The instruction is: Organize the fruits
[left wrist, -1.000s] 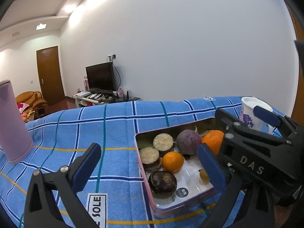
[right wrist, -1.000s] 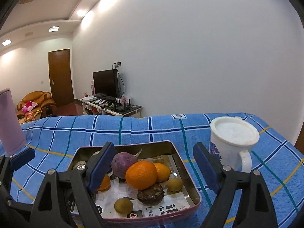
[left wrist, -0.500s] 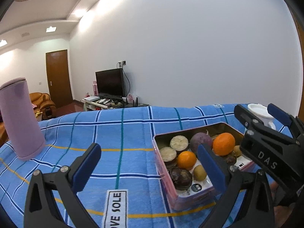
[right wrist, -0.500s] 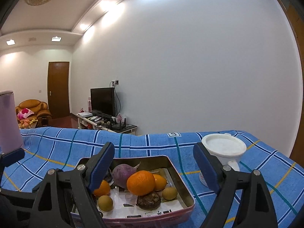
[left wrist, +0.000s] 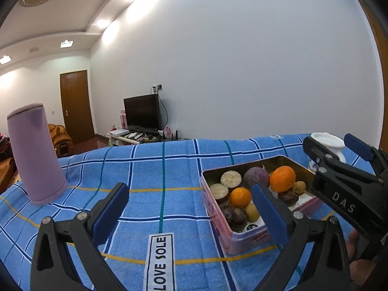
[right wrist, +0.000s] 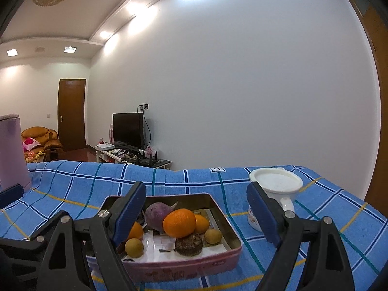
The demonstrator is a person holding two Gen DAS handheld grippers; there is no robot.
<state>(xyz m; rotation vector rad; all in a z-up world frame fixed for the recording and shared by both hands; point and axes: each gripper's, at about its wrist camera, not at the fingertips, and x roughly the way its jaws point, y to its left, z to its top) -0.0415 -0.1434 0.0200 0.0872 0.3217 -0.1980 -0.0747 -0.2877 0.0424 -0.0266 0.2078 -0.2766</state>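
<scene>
A pink metal tin (right wrist: 218,263) (left wrist: 238,242) sits on a blue plaid cloth and holds fruit: a big orange (right wrist: 179,222) (left wrist: 283,178) on top, smaller oranges (left wrist: 240,197), a purple root (right wrist: 157,214) (left wrist: 256,177), small yellow fruits (right wrist: 134,247), dark brown round pieces (right wrist: 189,244) and cut pale-topped ones (left wrist: 231,178). My left gripper (left wrist: 191,212) is open and empty, over the cloth left of the tin. My right gripper (right wrist: 196,214) is open and empty, held above the tin's near side; it also shows in the left wrist view (left wrist: 339,184).
A tall lilac cylinder (left wrist: 36,155) (right wrist: 12,152) stands at the cloth's left. A white mug (right wrist: 275,194) (left wrist: 327,145) stands right of the tin. Bare blue cloth (left wrist: 157,177) lies between cylinder and tin. A TV, door and sofa are far behind.
Both grippers have pulled back and tilted up, so the tin sits lower and farther off in both views. Both stay open and empty; the fruit has not moved.
</scene>
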